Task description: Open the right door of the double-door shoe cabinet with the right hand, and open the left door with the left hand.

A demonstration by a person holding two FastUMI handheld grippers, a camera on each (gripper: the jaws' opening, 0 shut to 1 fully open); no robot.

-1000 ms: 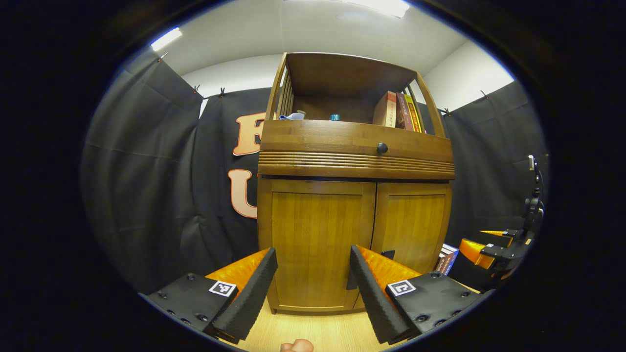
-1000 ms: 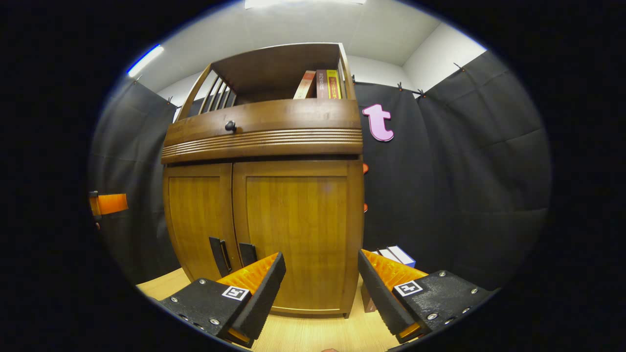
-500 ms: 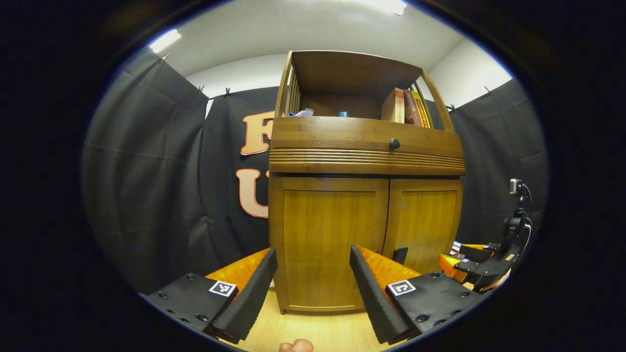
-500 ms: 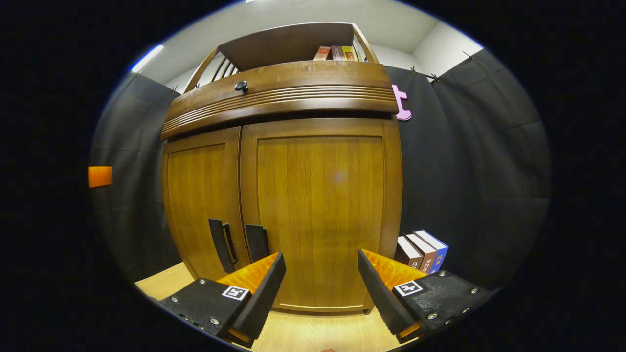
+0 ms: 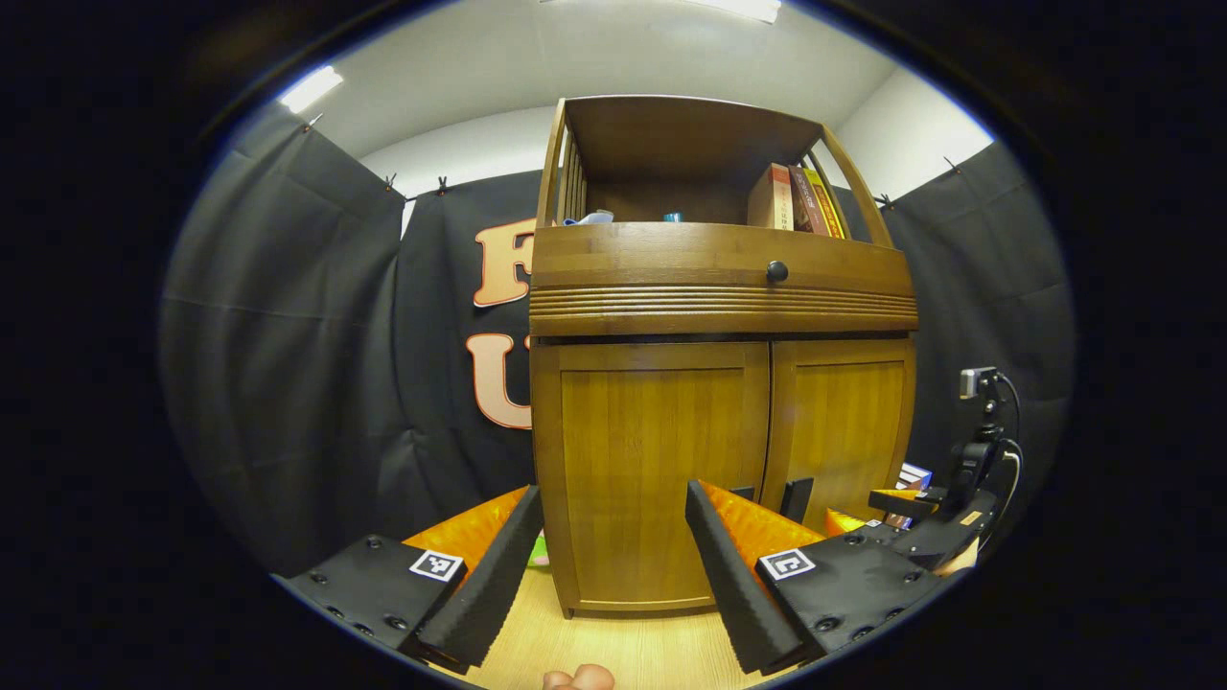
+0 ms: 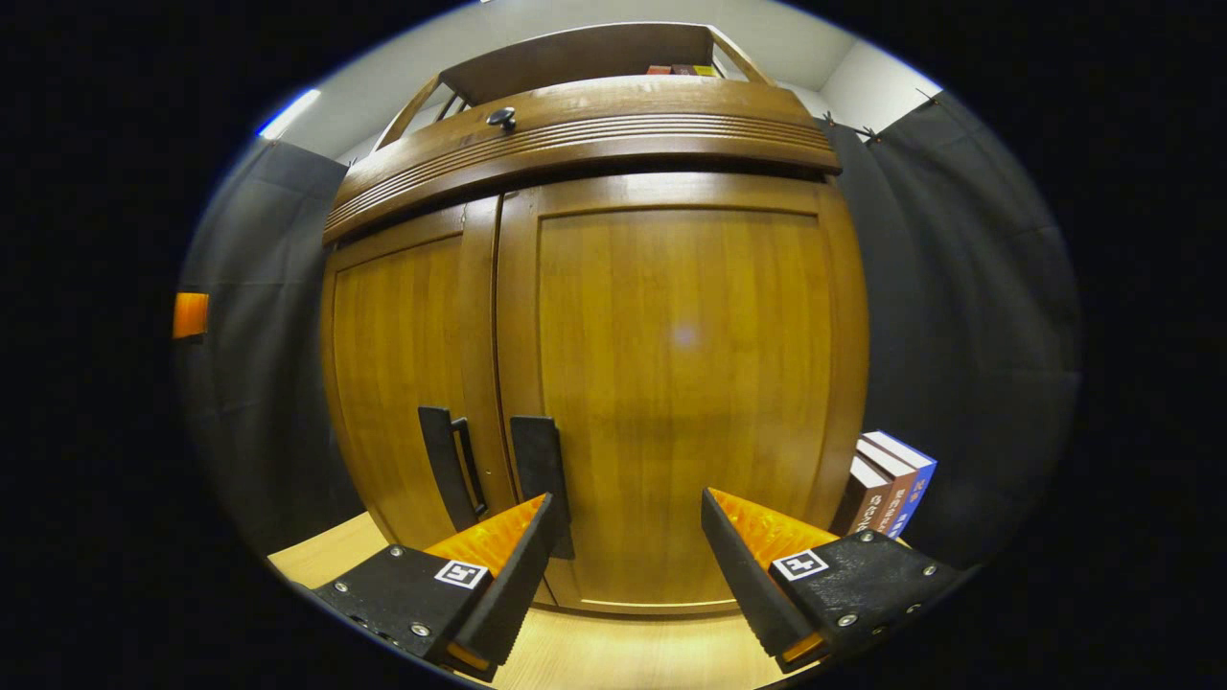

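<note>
The brown wooden shoe cabinet (image 5: 719, 287) stands with both doors closed. In the right gripper view the right door (image 6: 685, 364) looms close, and its black handle (image 6: 539, 460) sits just above my left fingertip. The left door (image 6: 398, 364) has its own black handle (image 6: 449, 474) beside it. My right gripper (image 6: 628, 500) is open and holds nothing; it is seen from the side low by the right door (image 5: 901, 513). My left gripper (image 5: 613, 494) is open, empty, and farther back, facing the left door (image 5: 652, 460). An orange part of the left gripper (image 6: 190, 314) shows at the far left.
Several books (image 6: 887, 484) stand on the floor right of the cabinet. More books (image 5: 796, 199) sit on the open top shelf, above a drawer with a black knob (image 5: 777, 271). Pale wooden floor (image 5: 623, 652) runs before the cabinet. A fingertip (image 5: 578, 678) shows at the bottom.
The right gripper has moved much closer to the right door, toward its handle. The left gripper has drifted slightly, so the cabinet sits further right in its view. Both stay open.
</note>
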